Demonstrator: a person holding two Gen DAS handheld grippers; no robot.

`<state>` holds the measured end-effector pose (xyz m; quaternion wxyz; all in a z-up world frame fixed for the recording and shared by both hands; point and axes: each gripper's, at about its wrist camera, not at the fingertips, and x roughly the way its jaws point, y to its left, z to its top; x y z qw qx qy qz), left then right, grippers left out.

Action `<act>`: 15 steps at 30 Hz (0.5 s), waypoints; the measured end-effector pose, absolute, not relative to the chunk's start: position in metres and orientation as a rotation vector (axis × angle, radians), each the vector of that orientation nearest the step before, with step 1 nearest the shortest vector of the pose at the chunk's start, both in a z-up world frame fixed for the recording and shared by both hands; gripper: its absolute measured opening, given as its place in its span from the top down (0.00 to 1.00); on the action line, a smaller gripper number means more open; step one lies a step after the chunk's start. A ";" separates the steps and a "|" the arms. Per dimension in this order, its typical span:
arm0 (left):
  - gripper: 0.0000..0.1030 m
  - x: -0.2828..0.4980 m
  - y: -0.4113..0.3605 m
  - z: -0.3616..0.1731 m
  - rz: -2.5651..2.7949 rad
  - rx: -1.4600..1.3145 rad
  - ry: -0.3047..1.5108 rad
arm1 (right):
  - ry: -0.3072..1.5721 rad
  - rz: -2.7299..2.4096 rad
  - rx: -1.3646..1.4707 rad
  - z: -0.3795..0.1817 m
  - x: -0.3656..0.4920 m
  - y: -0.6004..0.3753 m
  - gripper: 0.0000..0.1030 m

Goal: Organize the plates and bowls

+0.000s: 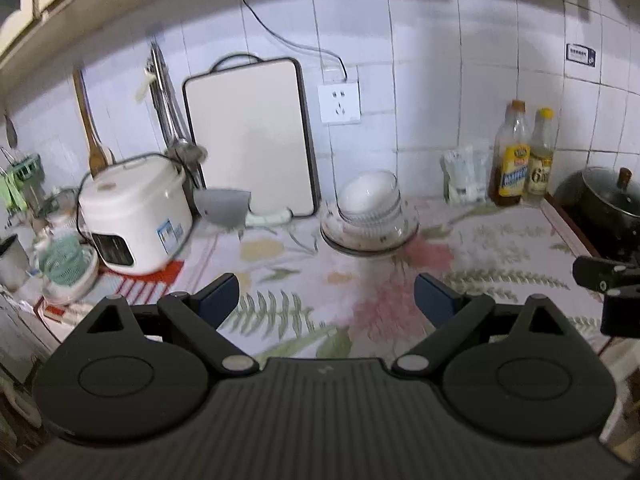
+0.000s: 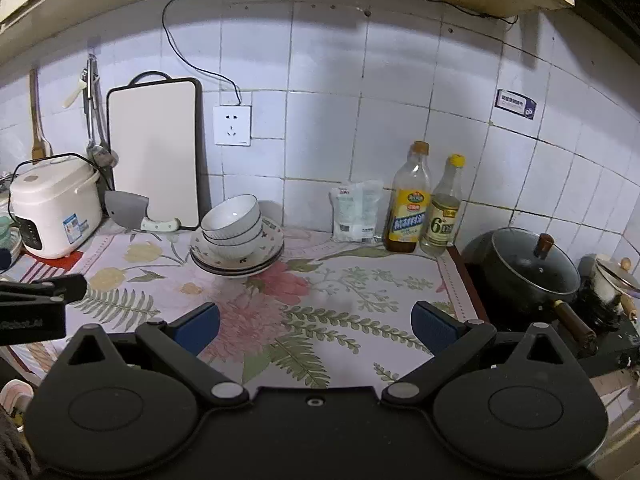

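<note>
White ribbed bowls sit nested on a stack of flower-patterned plates at the back of the floral-clothed counter, near the wall. In the blurred left wrist view the same bowls rest on the plates. My left gripper hangs open over the cloth, well short of the stack, nothing between its blue pads. My right gripper is also open and empty, in front and to the right of the stack. The right gripper's black body shows at the left view's right edge, and the left gripper's black body at the right view's left edge.
A white rice cooker stands at the left, a cleaver and a cutting board lean on the tiled wall. Two bottles and a white bag stand at the back right. A lidded black pot sits on the stove.
</note>
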<state>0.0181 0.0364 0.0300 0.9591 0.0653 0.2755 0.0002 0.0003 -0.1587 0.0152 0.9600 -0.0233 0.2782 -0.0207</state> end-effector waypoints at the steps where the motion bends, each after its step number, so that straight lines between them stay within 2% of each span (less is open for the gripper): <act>1: 0.08 0.019 0.036 0.029 0.002 0.135 0.561 | 0.562 -0.032 -0.051 0.014 0.000 -0.158 0.00; 15: 0.08 0.025 0.035 0.022 -0.012 0.140 0.597 | 0.549 -0.040 -0.066 0.010 0.001 -0.155 0.00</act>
